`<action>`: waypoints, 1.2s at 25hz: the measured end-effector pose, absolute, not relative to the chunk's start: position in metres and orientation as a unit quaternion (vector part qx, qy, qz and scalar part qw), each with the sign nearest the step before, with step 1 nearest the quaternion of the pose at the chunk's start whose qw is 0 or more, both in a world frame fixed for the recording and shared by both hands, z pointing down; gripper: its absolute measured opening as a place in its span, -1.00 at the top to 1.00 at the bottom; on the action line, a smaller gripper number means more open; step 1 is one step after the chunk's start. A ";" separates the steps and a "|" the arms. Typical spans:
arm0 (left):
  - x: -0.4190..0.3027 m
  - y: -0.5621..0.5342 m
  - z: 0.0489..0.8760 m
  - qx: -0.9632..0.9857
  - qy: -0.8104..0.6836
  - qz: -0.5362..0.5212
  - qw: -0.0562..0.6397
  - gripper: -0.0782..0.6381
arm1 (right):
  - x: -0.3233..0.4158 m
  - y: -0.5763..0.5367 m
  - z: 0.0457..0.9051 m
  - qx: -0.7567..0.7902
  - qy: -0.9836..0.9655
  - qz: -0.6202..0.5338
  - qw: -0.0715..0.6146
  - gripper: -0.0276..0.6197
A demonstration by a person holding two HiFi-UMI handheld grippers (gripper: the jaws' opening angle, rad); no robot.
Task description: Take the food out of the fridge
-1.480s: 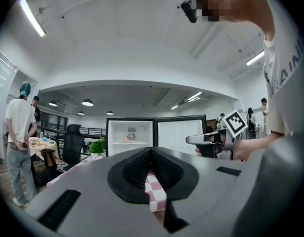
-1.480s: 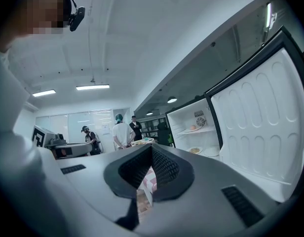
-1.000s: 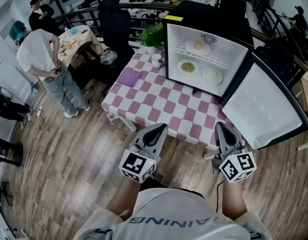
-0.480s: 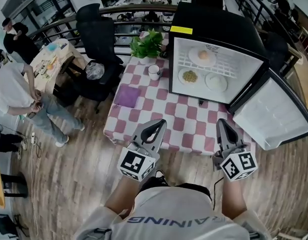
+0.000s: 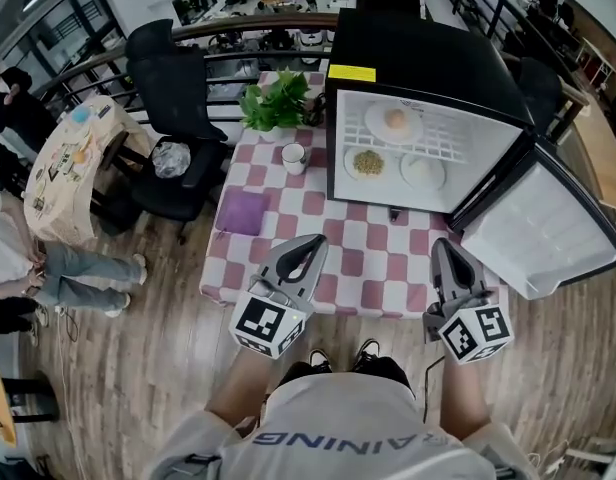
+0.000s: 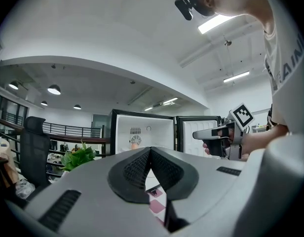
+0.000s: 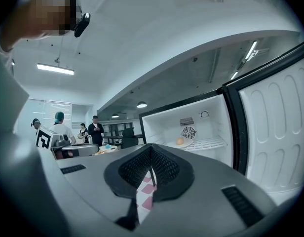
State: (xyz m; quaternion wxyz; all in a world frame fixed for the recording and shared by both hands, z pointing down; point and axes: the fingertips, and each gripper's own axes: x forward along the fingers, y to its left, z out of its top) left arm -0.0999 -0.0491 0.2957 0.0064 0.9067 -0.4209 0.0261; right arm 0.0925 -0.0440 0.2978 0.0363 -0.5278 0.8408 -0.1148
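A black mini fridge stands open on the checked table, its door swung out to the right. On its wire shelf lies a plate with a round orange-brown food. Below that are a plate of greenish food and a white plate. My left gripper and right gripper hover level over the table's near edge, both shut and holding nothing. In the left gripper view the fridge shows beyond the shut left gripper. In the right gripper view the shelf food shows beyond the shut right gripper.
On the table stand a white mug, a potted plant and a purple cloth, with a small dark object before the fridge. A black chair and a cluttered table stand at the left, with people beside them.
Both grippers have come closer to the table, from over the floor to its near edge, and stay shut. The fridge now sits nearer and more centred; the person at left has slid towards the frame's edge.
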 end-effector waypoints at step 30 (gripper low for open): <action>-0.044 -0.102 0.300 0.918 -0.396 0.040 -0.004 0.76 | 0.130 -0.150 0.339 -0.503 0.790 -0.324 0.132 0.85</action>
